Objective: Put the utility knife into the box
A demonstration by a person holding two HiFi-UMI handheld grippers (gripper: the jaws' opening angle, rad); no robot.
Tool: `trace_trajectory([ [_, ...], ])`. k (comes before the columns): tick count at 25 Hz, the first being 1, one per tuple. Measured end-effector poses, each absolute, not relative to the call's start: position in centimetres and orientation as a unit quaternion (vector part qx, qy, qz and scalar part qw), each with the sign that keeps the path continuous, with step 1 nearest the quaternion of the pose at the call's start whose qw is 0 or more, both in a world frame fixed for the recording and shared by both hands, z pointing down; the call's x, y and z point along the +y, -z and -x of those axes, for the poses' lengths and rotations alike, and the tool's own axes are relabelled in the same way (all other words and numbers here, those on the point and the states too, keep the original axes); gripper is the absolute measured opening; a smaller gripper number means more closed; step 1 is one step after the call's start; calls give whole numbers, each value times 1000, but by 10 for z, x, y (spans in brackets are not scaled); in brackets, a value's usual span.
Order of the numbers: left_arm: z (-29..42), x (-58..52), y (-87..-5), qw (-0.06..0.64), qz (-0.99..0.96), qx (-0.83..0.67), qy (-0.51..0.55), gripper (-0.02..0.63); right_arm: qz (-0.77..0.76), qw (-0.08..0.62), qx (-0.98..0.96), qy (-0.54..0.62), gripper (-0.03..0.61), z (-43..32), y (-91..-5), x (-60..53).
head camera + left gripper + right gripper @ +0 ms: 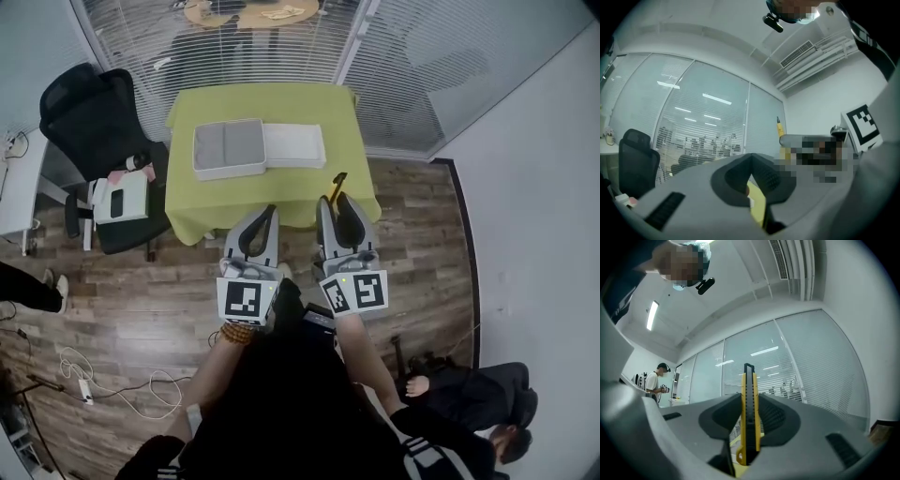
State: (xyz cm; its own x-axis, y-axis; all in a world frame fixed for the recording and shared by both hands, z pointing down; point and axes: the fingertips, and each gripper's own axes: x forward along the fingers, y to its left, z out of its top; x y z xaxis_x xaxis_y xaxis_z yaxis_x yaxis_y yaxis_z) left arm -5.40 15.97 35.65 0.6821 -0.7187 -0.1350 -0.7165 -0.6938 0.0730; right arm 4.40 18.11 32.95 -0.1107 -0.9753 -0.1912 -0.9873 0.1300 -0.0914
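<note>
My right gripper is shut on a yellow and black utility knife, which stands upright between the jaws; its tip sticks out over the near right edge of the table. My left gripper is shut with nothing in it, just short of the table's near edge. An open grey box lies on the green table, with its white lid beside it on the right. Both grippers hang near the table's front, well short of the box.
A black office chair stands left of the table with a white box on its seat. Glass walls with blinds lie behind. Cables lie on the wooden floor. Another person crouches at the lower right.
</note>
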Motion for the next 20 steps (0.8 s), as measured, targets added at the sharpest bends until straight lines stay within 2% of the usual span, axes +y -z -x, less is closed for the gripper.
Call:
trace_trajectory([
  [20,-71,45,-372,-6,-907,-420,34,5,621,94,778,0,114,-176,-352,62],
])
